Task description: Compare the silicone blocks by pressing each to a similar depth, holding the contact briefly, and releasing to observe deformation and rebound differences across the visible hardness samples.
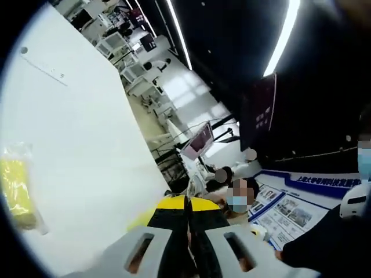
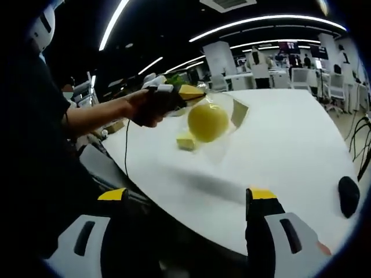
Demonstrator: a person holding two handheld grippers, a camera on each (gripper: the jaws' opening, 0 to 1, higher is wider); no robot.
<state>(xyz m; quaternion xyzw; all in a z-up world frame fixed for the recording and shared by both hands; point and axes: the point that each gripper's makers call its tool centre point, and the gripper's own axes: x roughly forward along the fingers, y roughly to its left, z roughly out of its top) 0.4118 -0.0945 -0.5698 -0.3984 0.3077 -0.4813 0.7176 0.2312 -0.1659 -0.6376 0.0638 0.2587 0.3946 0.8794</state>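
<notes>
Two grippers: left gripper (image 1: 188, 231) jaws pressed together, lifting a bagged yellow ball (image 2: 208, 122) above the white table (image 2: 290, 145); right gripper (image 2: 188, 202) spread. Lower the bag gently before pressing.

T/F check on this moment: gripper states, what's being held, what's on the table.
1. The left gripper is shut. True.
2. The right gripper is shut. False: its jaws stand wide apart.
3. The left gripper holds a clear bag with a yellow ball above the white table. True.
4. The yellow ball lies flat on the table. False: it hangs in the lifted bag.
5. A dark mouse-like object lies on the table. True.
</notes>
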